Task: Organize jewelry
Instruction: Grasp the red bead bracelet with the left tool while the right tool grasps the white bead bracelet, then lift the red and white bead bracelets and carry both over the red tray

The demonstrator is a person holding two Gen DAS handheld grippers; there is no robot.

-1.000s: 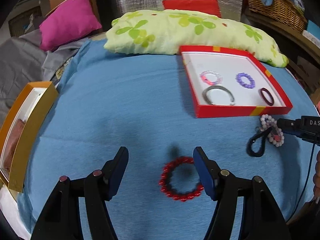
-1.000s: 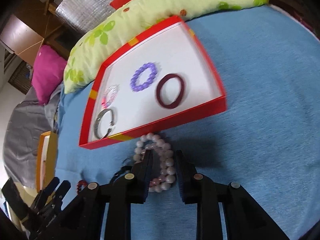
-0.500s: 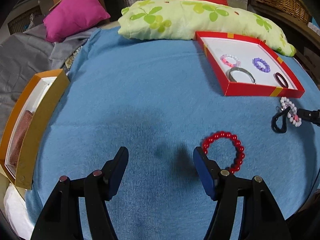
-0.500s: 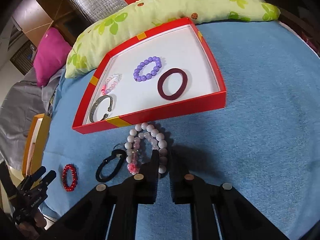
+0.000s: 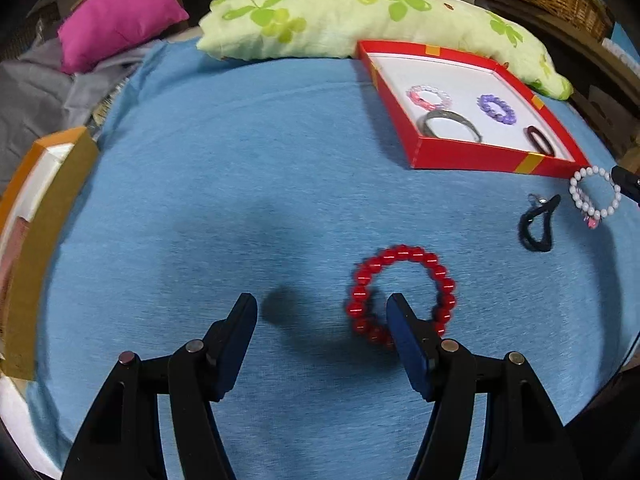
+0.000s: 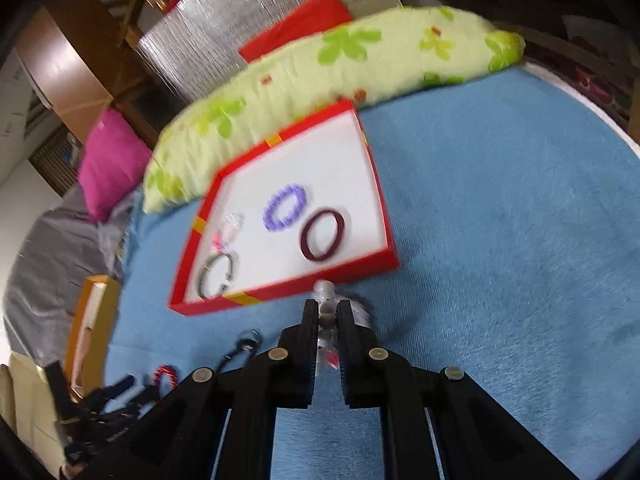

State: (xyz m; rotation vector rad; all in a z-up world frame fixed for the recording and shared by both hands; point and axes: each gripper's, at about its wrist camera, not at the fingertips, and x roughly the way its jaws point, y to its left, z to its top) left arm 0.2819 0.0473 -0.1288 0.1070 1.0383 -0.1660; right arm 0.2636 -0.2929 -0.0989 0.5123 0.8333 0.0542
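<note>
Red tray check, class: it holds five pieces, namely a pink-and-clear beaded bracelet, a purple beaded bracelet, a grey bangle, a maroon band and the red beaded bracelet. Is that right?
Not quite. The red tray holds four pieces. The red beaded bracelet lies outside it on the blue cloth, as the left wrist view shows. The pink-and-clear beaded bracelet, purple beaded bracelet, grey bangle and maroon band are inside.

Left tool [image 5: 318,322] agape, right tool [image 6: 328,314] clamped tight.

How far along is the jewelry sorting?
Done: four pieces lie in the red box. In hand: right gripper shut on the white bead bracelet. Left: red bead bracelet, under the open left gripper, and black hair tie.
</note>
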